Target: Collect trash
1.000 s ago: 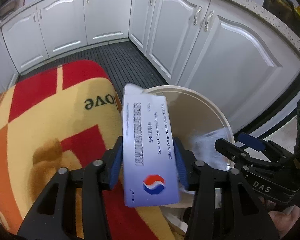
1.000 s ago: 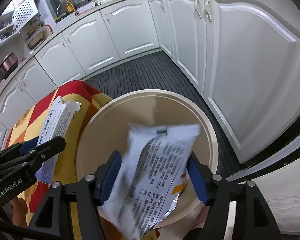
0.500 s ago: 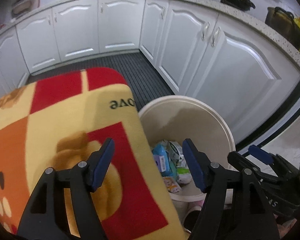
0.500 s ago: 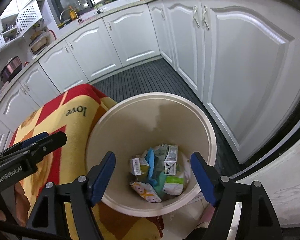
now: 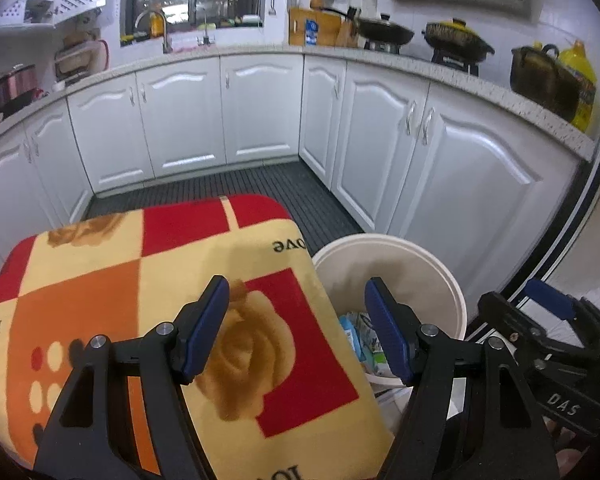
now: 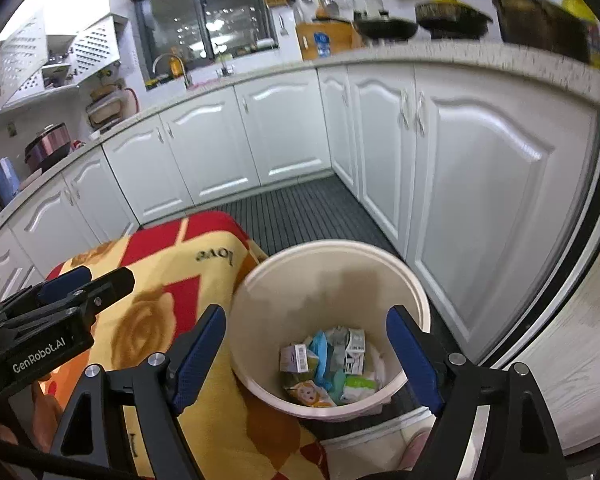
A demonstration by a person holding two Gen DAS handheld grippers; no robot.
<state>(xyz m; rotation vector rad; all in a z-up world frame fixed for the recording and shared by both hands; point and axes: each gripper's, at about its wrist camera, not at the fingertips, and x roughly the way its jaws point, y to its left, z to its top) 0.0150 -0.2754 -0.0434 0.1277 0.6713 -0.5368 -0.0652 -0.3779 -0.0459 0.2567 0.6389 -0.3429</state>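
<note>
Hovering both over bin (image 6: pixel 414 300) | left hand-held gripper (image 5: pixel 296 330) wide, empty | right hand-held gripper (image 6: pixel 306 354) opening, empty | trash (image 6: pixel 328 364) on bin floor, my right's 12 o'clock, left's 2 o'clock | right nearer

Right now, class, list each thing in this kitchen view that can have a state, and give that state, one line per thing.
Left gripper: open, empty.
Right gripper: jaws opening, nothing between them.
Round cream plastic bin: upright, lidless, wrappers and cartons at the bottom.
White cabinet doors: all closed.
Red and yellow patterned blanket: spread flat, bare.
</note>
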